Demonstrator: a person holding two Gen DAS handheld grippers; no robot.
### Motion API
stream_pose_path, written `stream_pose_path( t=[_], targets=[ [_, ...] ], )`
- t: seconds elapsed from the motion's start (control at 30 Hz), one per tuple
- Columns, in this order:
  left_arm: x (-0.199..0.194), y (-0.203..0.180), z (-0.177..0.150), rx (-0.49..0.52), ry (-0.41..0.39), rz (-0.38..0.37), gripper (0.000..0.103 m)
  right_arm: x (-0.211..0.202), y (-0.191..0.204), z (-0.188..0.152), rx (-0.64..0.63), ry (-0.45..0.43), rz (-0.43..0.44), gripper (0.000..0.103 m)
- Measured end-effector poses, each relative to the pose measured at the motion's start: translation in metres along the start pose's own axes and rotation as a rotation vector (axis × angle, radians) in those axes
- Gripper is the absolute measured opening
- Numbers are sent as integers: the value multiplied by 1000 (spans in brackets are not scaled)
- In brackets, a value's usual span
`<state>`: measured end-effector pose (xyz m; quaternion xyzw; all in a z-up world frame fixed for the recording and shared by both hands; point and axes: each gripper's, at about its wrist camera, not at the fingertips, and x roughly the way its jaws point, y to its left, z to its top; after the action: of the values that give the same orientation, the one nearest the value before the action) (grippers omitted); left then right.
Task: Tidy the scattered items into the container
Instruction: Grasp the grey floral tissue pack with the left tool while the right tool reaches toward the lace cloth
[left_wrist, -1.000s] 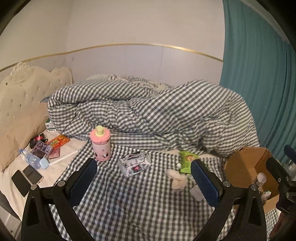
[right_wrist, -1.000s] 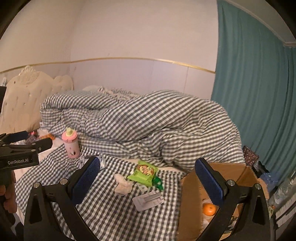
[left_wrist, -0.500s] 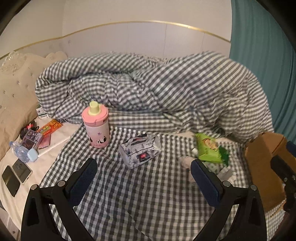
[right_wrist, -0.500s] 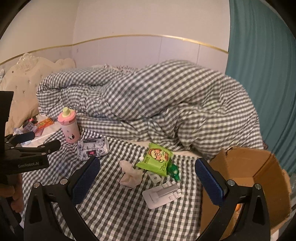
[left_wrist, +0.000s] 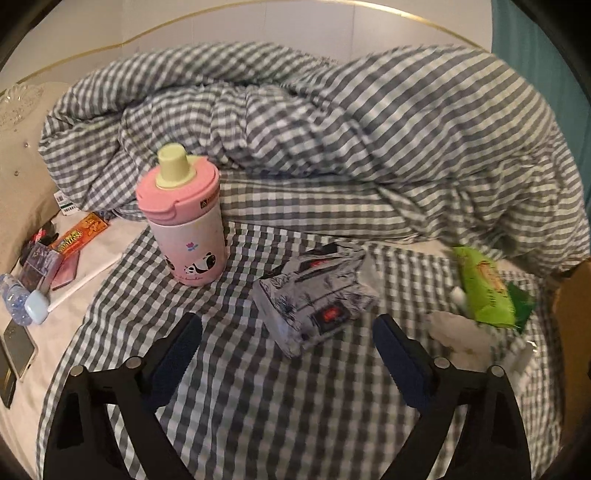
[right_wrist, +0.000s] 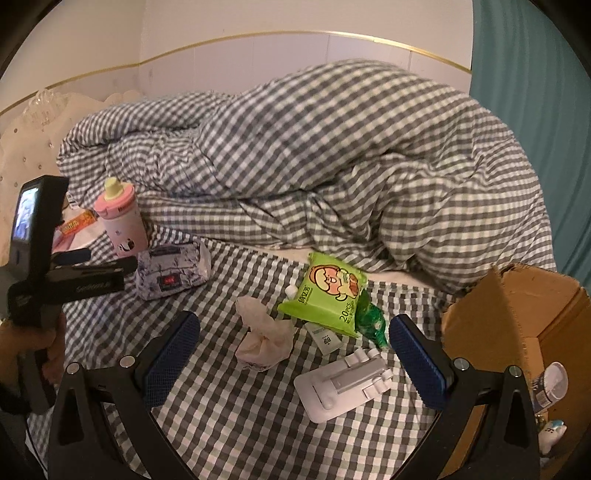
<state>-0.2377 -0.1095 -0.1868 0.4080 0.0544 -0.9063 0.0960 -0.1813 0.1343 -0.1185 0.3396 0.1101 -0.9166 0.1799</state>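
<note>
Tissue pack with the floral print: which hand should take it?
Left. The left gripper, jaws closing with nothing between them, faces the tissue pack; the right gripper faces the crumpled tissue.

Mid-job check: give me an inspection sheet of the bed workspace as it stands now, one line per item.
Surface: checked bedsheet, rumpled duvet heaped behind.
Job's things: pink bottle upright; tissue pack, green wipes pack, crumpled tissue and white holder loose on the sheet; cardboard box open at the right, a few small things inside.
Clutter: phones, water bottle and snack packet at the left of the bed.
Grippers: left gripper empty, jaws closing, just short of the tissue pack; right gripper open, empty.
Cables: nothing seen.
Surroundings: teal curtain, padded headboard.
</note>
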Motion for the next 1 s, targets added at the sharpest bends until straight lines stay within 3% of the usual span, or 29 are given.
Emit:
stream_pose_path(
  t=[0.27,0.33,0.4,0.43,0.53,0.6,0.8,1.0],
  targets=[
    [51,10,-4,-31,55,29,91,29,4,-4,-9,38,8,103],
    [61,12,-6,-39,69,31,84,35,5,-4,-15,44,9,103],
    [70,13,-7,-44,91,27,62,41,7,-4,-19,51,10,103],
    [74,13,-7,-44,108,27,56,44,8,-4,-21,54,12,103],
    [82,13,-7,-53,129,16,45,51,11,-5,-27,58,15,103],
    [82,12,-5,-52,127,8,23,55,12,-6,-29,63,17,103],
    [74,8,0,-50,107,-1,7,65,16,-10,-30,80,25,103],
    [53,19,5,-89,55,-27,4,65,20,-11,-36,81,25,103]
  ],
)
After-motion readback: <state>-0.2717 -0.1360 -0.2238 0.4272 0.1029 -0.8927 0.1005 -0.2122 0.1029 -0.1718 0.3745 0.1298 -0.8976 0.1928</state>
